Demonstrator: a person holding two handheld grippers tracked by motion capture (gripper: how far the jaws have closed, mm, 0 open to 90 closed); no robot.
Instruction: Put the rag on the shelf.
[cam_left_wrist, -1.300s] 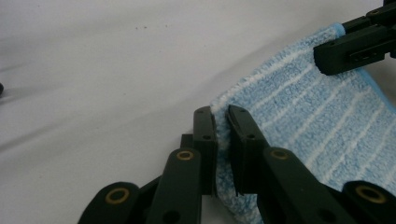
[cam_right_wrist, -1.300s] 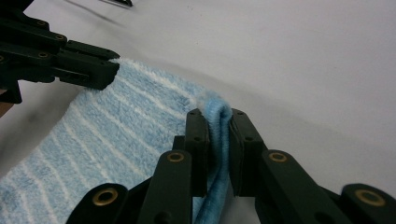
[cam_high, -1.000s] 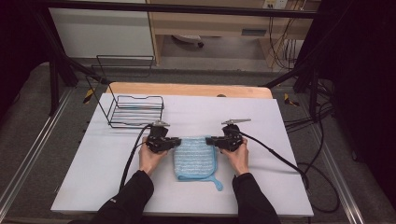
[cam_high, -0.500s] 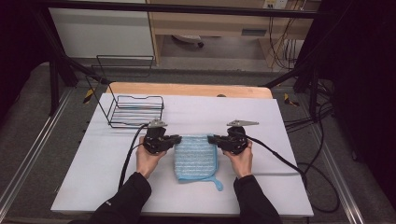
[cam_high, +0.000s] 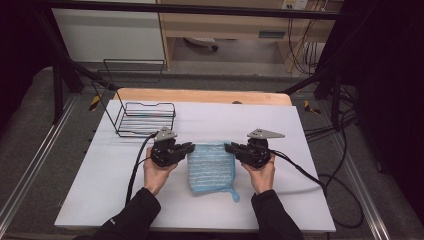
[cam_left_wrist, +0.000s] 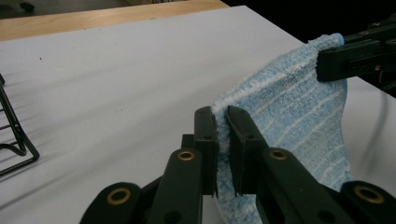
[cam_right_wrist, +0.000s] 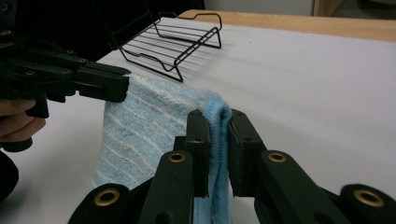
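Towel (cam_high: 210, 167), blue with pale stripes, sits just below the middle of the high view, on the white worktop (cam_high: 300, 130), between the two hands. Its top edge is raised off the surface while the lower part, with a small loop at the lower right corner, lies flat. The left tongs (cam_high: 190, 148) are clamped on the top left corner; in the left gripper view the jaws stand nearly together with the fluffy edge (cam_left_wrist: 223, 135) squeezed between them. The right tongs (cam_high: 229, 147) are likewise closed tight on the top right corner, where a fold of cloth (cam_right_wrist: 218, 140) is pinched between the jaws in the right gripper view. A wire rack (cam_high: 145, 119) stands in the upper left of the worktop, well apart from the cloth.

The step in hand looks like lifting the top edge, perhaps to fold it or carry it. To do it well, both corners should rise together and level, so the edge stays straight and the cloth hangs without a twist. Keeping the hands the same way apart should hold the edge taut; drifting inward would let it sag and bunch. The grips are near the very edge, so a slow, even pull is safer than a jerk, which could slip a corner free. The loop corner may drag and skew the hang.
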